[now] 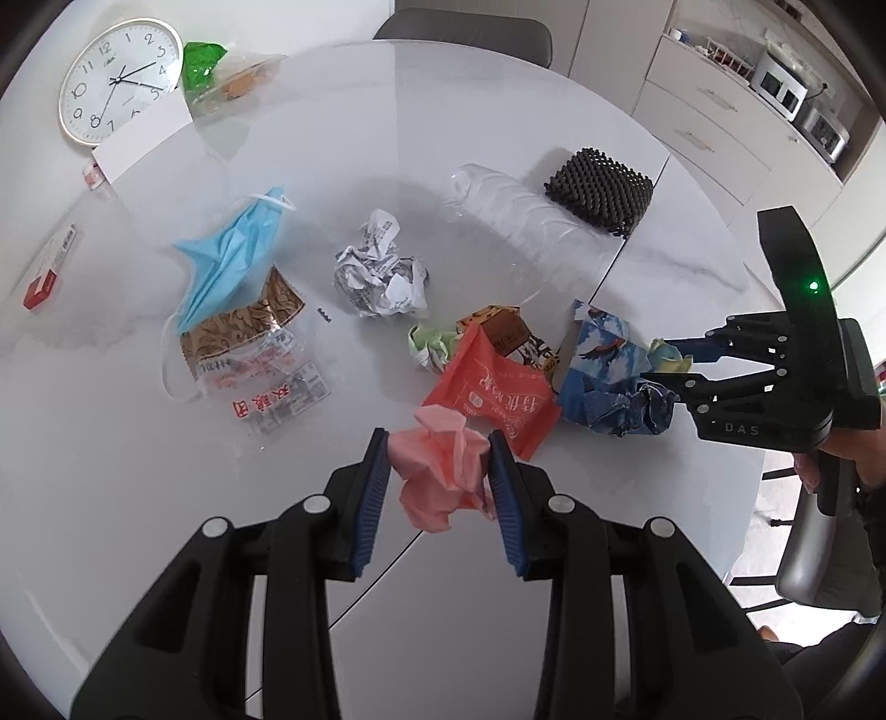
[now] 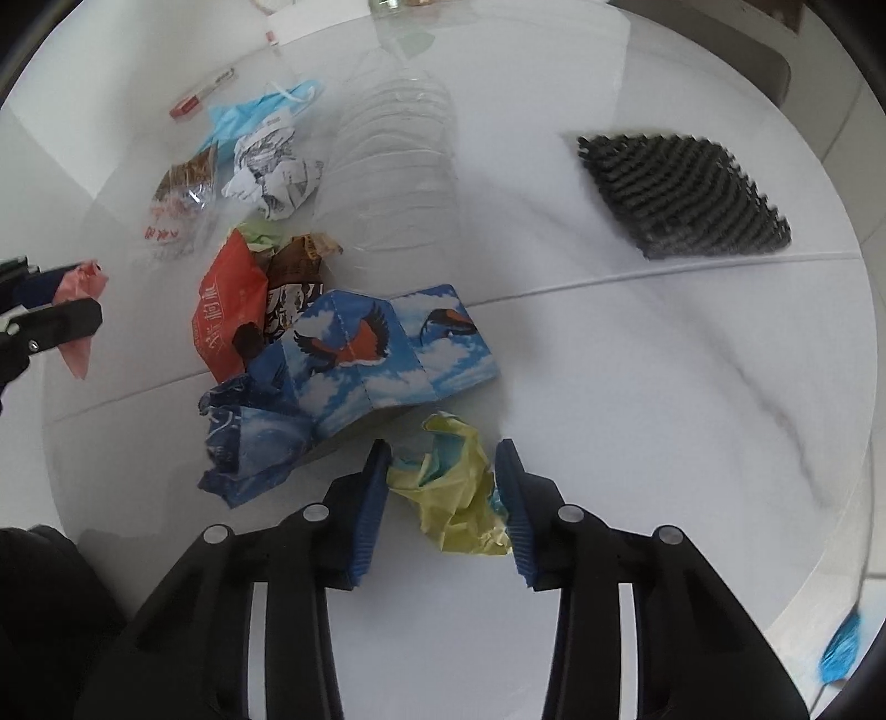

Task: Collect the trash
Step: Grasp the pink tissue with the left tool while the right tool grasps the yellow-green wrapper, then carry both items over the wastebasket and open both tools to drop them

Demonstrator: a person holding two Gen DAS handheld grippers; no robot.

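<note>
My left gripper [image 1: 437, 443] is shut on a crumpled pink paper [image 1: 440, 476], held just above the white table [image 1: 166, 526]. My right gripper [image 2: 443, 454] is shut on a crumpled yellow paper [image 2: 457, 498]; it also shows in the left wrist view [image 1: 659, 360]. Trash lies ahead: a blue bird-print carton [image 2: 360, 354], a red wrapper [image 1: 493, 393], a brown wrapper [image 1: 515, 332], a white paper ball [image 1: 382, 268], a blue face mask [image 1: 232, 255], a clear printed bag [image 1: 260, 365] and a clear plastic bottle [image 1: 515, 216].
A black mesh pad [image 1: 601, 191] lies at the far right. A wall clock [image 1: 119, 77], a white card [image 1: 144, 141], a green bag [image 1: 202, 63] and a red-white box [image 1: 50, 271] lie at the far left. A chair [image 1: 465, 27] stands behind the table.
</note>
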